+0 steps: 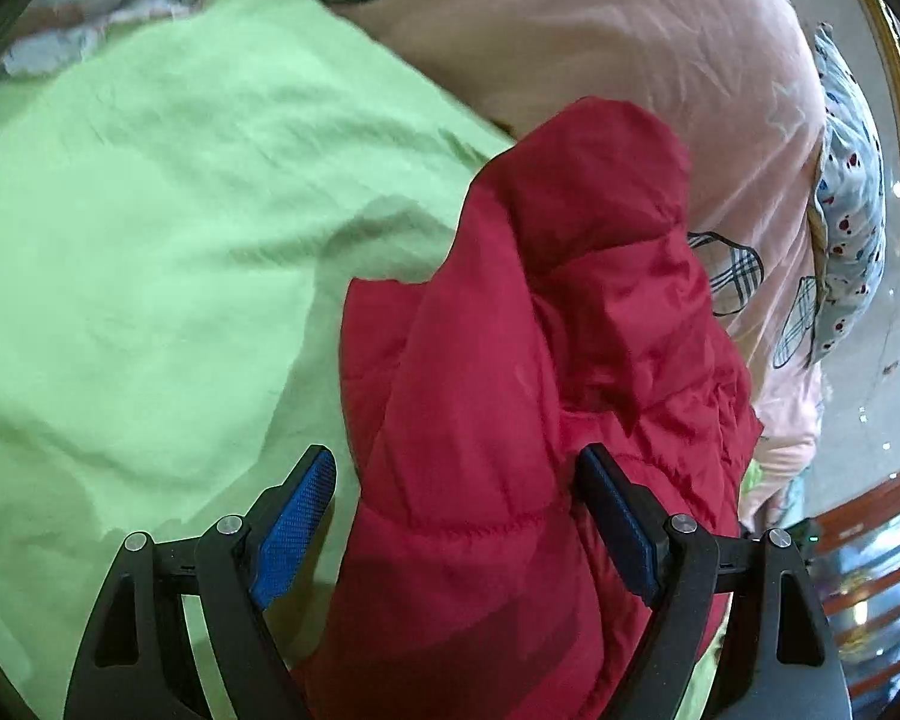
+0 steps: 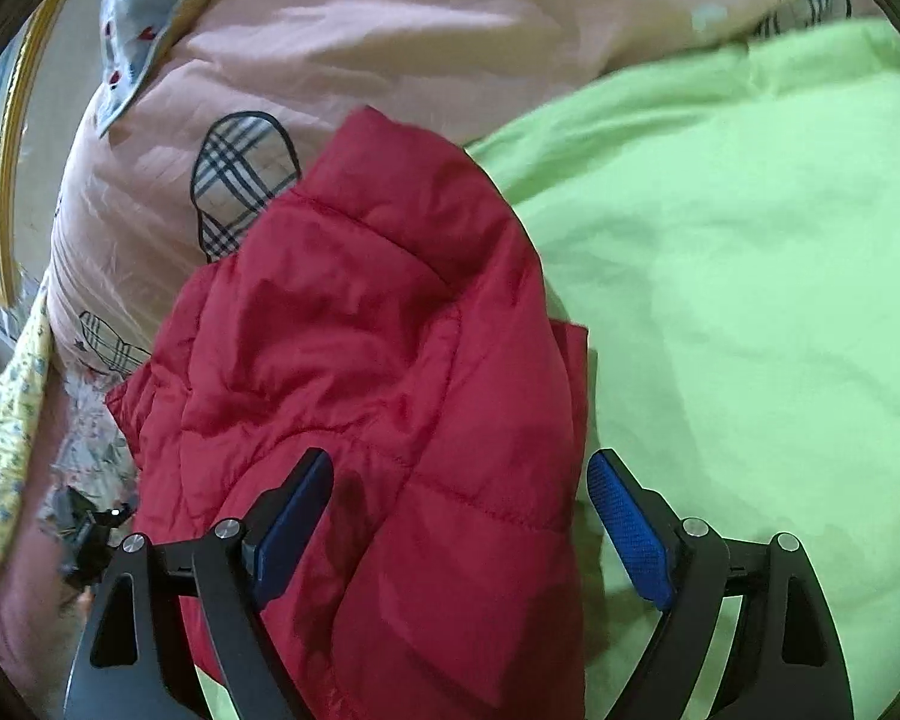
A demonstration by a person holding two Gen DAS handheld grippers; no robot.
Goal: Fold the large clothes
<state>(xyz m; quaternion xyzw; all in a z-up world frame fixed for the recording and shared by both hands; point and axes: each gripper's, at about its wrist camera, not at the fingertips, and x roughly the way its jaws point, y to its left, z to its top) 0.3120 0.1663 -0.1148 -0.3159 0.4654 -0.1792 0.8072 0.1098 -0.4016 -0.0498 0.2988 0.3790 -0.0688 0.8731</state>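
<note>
Looking along the left gripper [image 1: 459, 516], we see its two blue-padded fingers [image 1: 294, 531] spread wide apart, with the red quilted jacket [image 1: 528, 396] bunched up between them. The jacket's padded cloth rises in front of the right-hand finger and hides part of it; whether either pad actually touches the fabric we cannot tell. The jacket lies in a crumpled heap on the light green sheet [image 1: 150, 228], which spreads out to the left, and its far end reaches up against a pink blanket [image 1: 600, 42] printed with plaid shapes. Beyond the blanket's right edge sits a pale blue patterned pillow [image 1: 852, 192].

From the right gripper [image 2: 459, 519] we get the mirror view — its fingers [image 2: 630, 537] also stand well apart, straddling the jacket [image 2: 378, 372]. The left finger sits over the red cloth, the right one over bare green sheet [image 2: 750, 252] just beside the jacket's edge. Here the quilted seams show clearly, and the garment is folded over itself, one layer lying on another. The pink blanket [image 2: 360, 24] lies behind it, and a yellow flowered cloth [image 2: 6, 420] hangs at the far left.
</note>
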